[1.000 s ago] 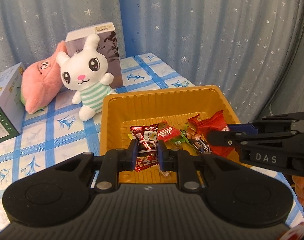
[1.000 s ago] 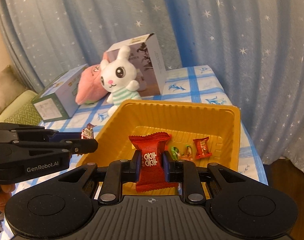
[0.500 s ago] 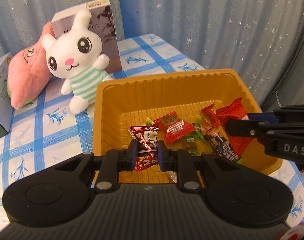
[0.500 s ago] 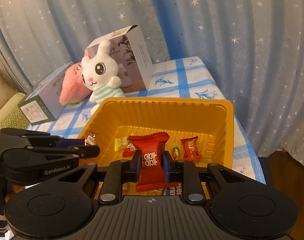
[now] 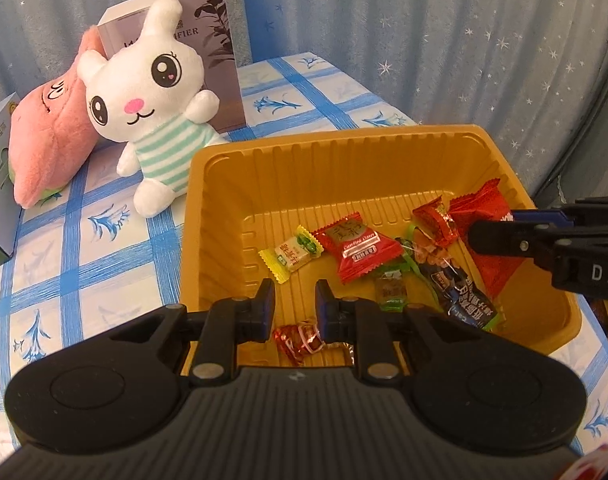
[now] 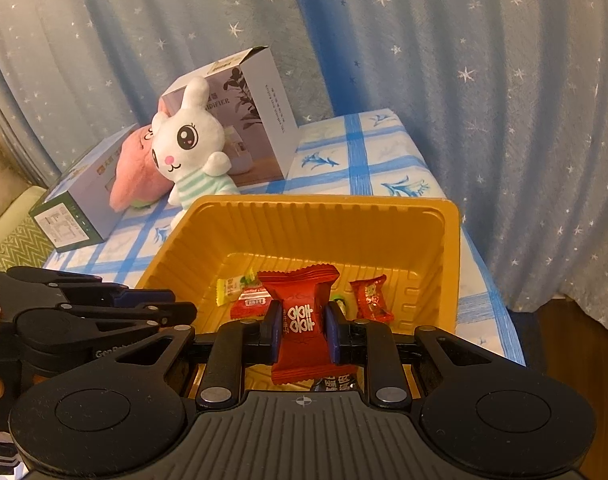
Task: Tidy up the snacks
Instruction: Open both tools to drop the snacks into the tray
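A yellow plastic tray (image 5: 344,140) holds several wrapped snacks, among them a yellow candy (image 5: 290,254) and a red date packet (image 5: 358,246). My left gripper (image 5: 295,308) hangs over the tray's near side, its jaws only a narrow gap apart with nothing between them. A small red candy (image 5: 300,340) lies on the tray floor just below its fingertips. My right gripper (image 6: 303,320) is shut on a red packet (image 6: 300,284) with white characters, held above the tray (image 6: 324,200). That same red packet (image 5: 484,216) shows at the tray's right side.
A white rabbit plush (image 5: 152,92), a pink plush (image 5: 44,140) and a grey box (image 5: 220,48) stand behind the tray on the blue-checked cloth (image 5: 84,240). A green-and-white box (image 6: 76,208) lies at the left. A starry curtain hangs behind.
The left gripper sank closer over the tray. The red-and-white candy it pinched is gone from between its jaws; a red candy now lies below them. The right gripper still holds its packet.
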{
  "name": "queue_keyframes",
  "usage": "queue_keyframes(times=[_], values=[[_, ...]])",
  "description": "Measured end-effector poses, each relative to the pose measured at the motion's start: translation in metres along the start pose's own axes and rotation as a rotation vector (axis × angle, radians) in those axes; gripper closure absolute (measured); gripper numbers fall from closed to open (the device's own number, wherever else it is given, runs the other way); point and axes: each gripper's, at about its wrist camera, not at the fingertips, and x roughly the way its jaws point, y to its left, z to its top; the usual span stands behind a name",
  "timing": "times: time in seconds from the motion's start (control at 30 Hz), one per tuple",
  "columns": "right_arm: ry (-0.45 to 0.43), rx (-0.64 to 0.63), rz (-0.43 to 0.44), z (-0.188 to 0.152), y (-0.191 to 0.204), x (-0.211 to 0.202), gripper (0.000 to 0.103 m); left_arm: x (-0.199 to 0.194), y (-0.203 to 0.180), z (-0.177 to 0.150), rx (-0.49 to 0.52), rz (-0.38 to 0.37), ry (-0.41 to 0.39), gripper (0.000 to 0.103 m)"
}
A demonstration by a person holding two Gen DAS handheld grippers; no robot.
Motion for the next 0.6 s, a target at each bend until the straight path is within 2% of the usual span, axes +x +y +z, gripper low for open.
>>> queue_keyframes(times=[0.6], values=[[-0.003,-0.042,0.017,0.025,0.002,0.032,0.08,-0.009,0.01,0.017,-0.063,0.018,-0.037,0.083]])
